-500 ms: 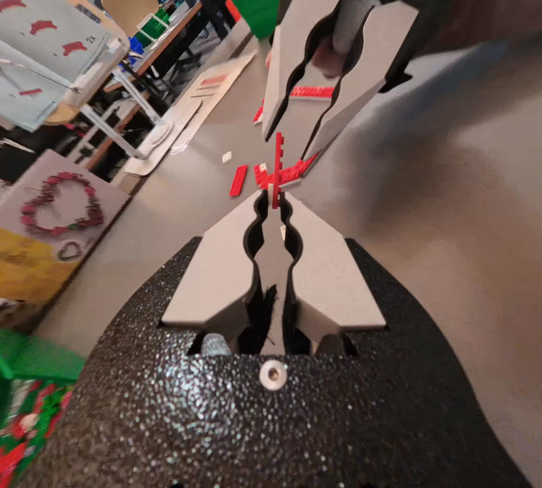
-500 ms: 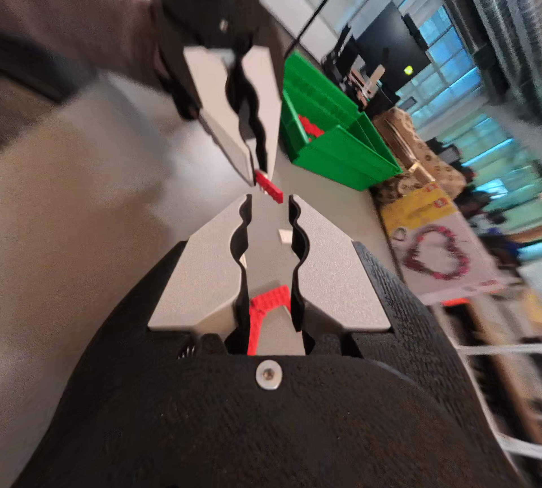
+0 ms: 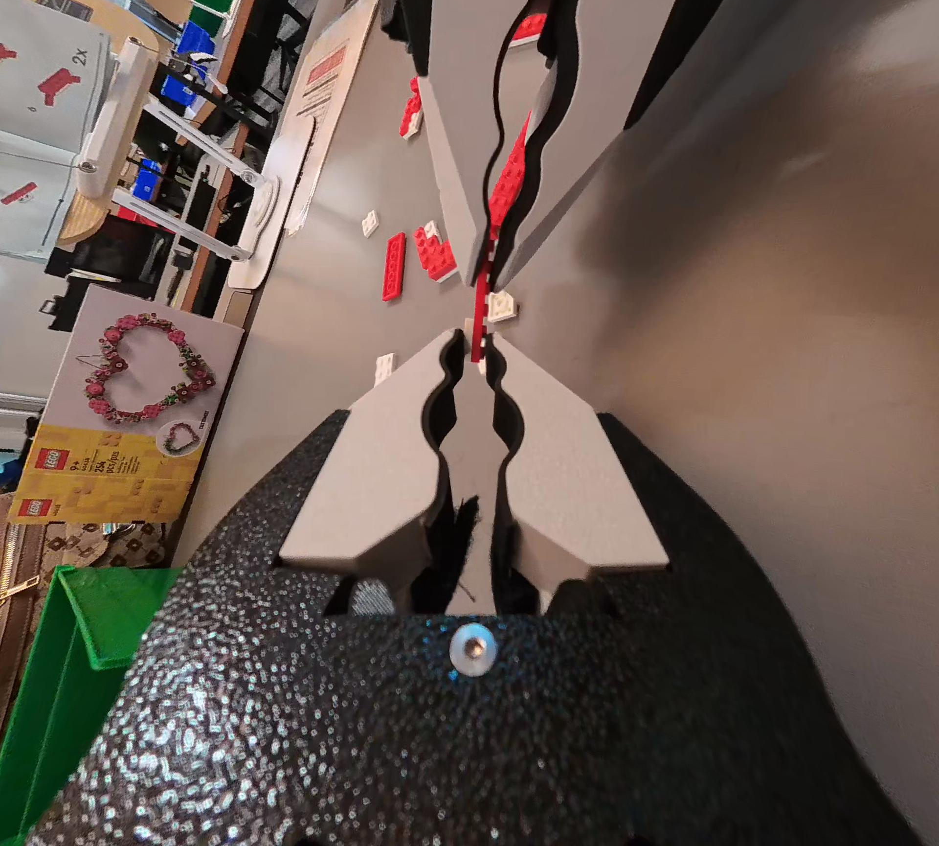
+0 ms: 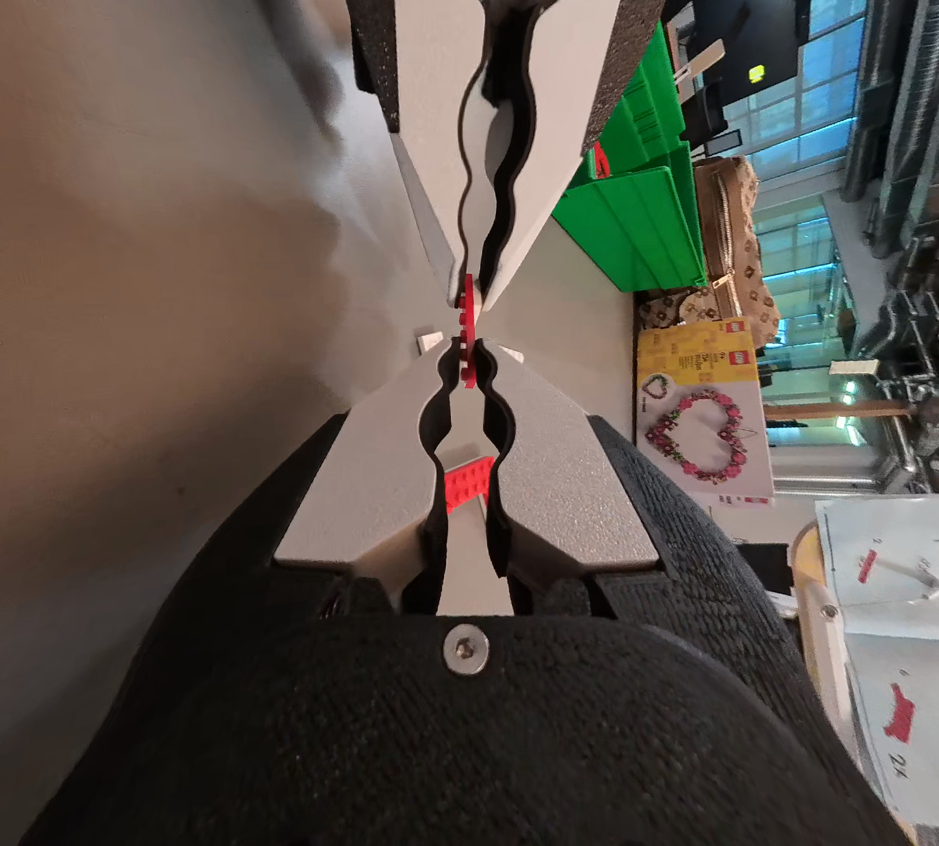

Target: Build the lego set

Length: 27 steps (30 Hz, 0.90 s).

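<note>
A thin red lego plate is held edge-on above the grey table between my two grippers, which face each other tip to tip. My left gripper is shut on its near end. My right gripper comes in from the top of the left wrist view and is shut on the far end. In the right wrist view the plate sits between the right gripper and the left gripper. Another red plate shows through the gap between the right fingers.
Loose pieces lie on the table: a red plate, a red and white assembly and small white plates. A lego box, a green bin and an instruction sheet on a stand are along the table's edge. Both grippers' tips are close together, under 4 cm apart.
My right gripper was open and apart from the plate; it has come in tip to tip with the left gripper and shut on the plate's free end. Both views have rolled.
</note>
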Tool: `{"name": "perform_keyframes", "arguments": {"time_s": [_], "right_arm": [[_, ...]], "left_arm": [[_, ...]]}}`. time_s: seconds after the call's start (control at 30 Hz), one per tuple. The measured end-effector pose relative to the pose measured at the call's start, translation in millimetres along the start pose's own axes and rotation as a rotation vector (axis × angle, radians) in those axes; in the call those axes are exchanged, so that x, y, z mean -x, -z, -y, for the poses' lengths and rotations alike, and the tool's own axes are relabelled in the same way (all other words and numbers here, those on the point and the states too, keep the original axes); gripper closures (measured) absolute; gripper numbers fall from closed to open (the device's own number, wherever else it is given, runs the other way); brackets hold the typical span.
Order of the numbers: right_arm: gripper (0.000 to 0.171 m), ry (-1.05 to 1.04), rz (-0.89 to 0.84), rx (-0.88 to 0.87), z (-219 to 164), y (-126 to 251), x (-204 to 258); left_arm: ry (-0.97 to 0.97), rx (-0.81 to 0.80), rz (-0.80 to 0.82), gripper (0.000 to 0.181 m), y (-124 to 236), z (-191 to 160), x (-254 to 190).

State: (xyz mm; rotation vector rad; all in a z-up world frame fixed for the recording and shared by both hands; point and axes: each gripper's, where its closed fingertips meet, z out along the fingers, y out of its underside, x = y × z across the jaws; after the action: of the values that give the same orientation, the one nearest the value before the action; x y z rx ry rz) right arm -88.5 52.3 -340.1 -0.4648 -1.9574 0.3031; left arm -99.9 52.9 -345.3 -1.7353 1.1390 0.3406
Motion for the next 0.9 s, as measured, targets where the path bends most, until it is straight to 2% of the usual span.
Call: {"name": "perform_keyframes", "arguments": {"time_s": [0.47, 0.63, 0.9], "right_arm": [[0.168, -0.017, 0.015, -0.032, -1, 0, 3], [0.168, -0.033, 0.017, -0.03, -5, 1, 2], [0.168, -0.061, 0.026, -0.084, 3, 3, 2]], "left_arm": [[0.076, -0.045, -0.028, 0.174, 0, 1, -2], [0.107, -0.086, 0.023, 0.156, 4, 4, 8], [-0.024, -0.134, 0.021, 0.169, 8, 11, -2]]}}
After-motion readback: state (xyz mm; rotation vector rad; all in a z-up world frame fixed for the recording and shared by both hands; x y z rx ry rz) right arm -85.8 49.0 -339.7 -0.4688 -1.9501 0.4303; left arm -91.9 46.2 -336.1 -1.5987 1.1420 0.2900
